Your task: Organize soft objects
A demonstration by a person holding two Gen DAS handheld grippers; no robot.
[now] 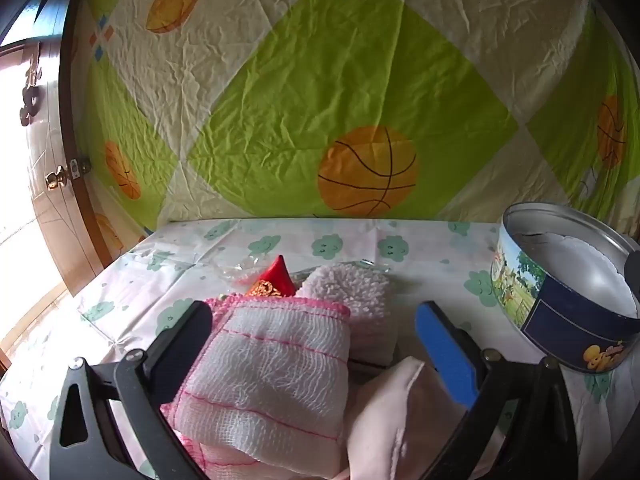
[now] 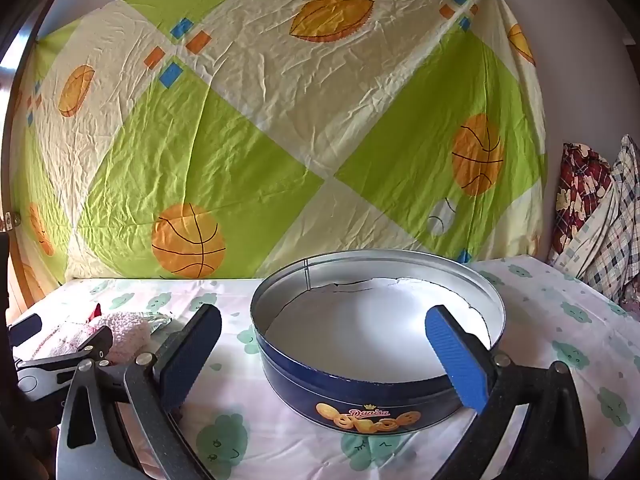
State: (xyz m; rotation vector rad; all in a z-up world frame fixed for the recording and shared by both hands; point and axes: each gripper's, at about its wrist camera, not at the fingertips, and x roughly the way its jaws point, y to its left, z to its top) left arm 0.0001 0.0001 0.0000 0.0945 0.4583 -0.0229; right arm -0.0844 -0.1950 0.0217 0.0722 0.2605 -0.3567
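In the left wrist view my left gripper (image 1: pixel 316 332) is open, its jaws on either side of a folded white gauze cloth with pink trim (image 1: pixel 264 372). A pale pink pouch (image 1: pixel 400 416) lies by the right finger. Behind are a fluffy pink cloth (image 1: pixel 352 292) and a red pouch with gold print (image 1: pixel 272 280). The round blue cookie tin (image 1: pixel 568 292) stands at the right, open and empty. In the right wrist view my right gripper (image 2: pixel 324 344) is open and empty, its jaws spread around the near side of the tin (image 2: pixel 360 392).
The table (image 2: pixel 560 320) has a white cloth with green cloud prints. A sheet with basketball prints (image 2: pixel 280 140) hangs behind. A crumpled clear wrapper (image 1: pixel 240 266) lies behind the cloths. A wooden door (image 1: pixel 52 184) is at the left; plaid fabrics (image 2: pixel 600 216) are at the right.
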